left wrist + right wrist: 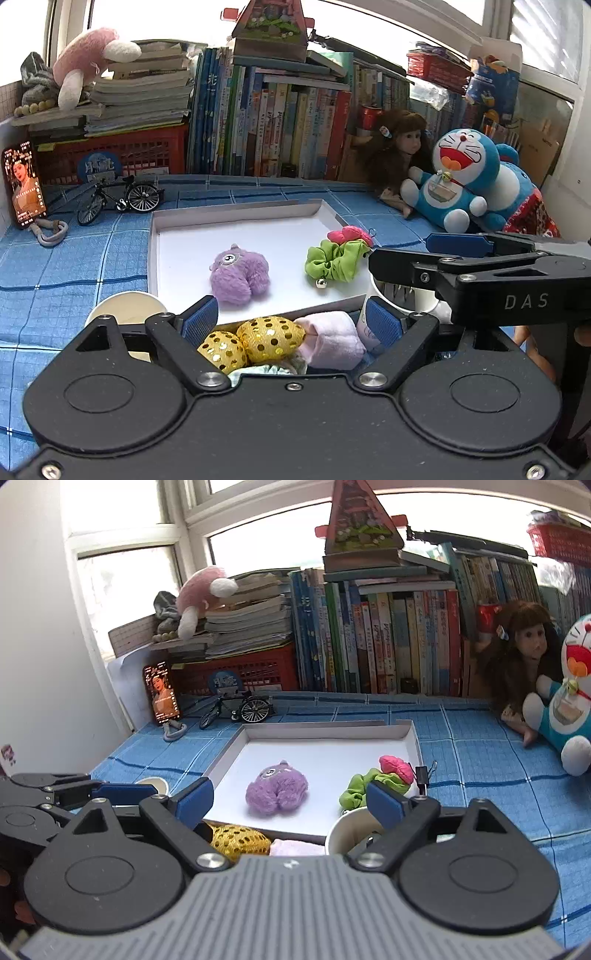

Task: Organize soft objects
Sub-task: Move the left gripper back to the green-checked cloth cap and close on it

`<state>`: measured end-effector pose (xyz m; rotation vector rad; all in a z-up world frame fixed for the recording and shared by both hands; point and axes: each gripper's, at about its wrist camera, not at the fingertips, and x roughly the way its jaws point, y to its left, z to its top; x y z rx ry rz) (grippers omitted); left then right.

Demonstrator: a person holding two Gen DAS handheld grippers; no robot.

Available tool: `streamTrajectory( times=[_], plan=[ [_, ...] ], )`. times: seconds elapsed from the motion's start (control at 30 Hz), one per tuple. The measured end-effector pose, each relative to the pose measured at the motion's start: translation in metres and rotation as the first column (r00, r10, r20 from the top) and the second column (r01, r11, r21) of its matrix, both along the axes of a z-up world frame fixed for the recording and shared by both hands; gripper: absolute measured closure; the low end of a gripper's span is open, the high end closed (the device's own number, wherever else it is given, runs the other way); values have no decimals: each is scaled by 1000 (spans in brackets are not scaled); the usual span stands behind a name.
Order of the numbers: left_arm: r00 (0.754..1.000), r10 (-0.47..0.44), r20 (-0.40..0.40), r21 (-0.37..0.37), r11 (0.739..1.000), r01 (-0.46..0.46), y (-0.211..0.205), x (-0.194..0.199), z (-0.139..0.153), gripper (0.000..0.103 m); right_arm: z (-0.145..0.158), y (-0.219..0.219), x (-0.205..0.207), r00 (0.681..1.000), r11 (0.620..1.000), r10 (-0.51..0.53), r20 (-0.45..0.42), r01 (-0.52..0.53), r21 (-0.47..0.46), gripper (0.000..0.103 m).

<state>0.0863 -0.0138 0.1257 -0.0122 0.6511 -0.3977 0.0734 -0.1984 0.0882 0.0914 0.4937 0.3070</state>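
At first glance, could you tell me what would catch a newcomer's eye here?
Probably the fuzzy purple plush lying mid-way in the white tray, with a green scrunchie at its right edge. Nearer, gold sequined pouches sit between the open left tongs; a big Doraemon plush leans far right.

Left gripper (pixel 291 319) jaws apart, right gripper (pixel 290 799) likewise (both empty), side by side

You had matt white card for the tray (pixel 236 212), on a woven blue checked cloth (pixel 66 266). The purple toy (pixel 239 273) looked fuzzy plush; the green scrunchie (pixel 334 260) smooth fabric with a shiny metal bell. Near you, gold pouches (pixel 255 341) glittered with sequins beside soft pink cloth (pixel 332 343).
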Motion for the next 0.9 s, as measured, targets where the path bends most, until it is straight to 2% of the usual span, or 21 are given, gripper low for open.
streamTrajectory(
  times=[0.2, 0.57, 0.9],
  plan=[
    [999, -6, 44, 27, 1000, 5, 0, -20, -5, 16, -5, 8, -14, 999, 999, 24, 29, -23, -37, 7],
    [999, -26, 46, 23, 999, 25, 5, -43, -24, 12, -16, 20, -34, 997, 994, 58, 57, -52, -96, 5],
    [998, -11, 62, 39, 999, 9, 8, -56, -44, 12, -32, 23, -41, 997, 990, 67, 42, -61, -129, 4]
  ],
)
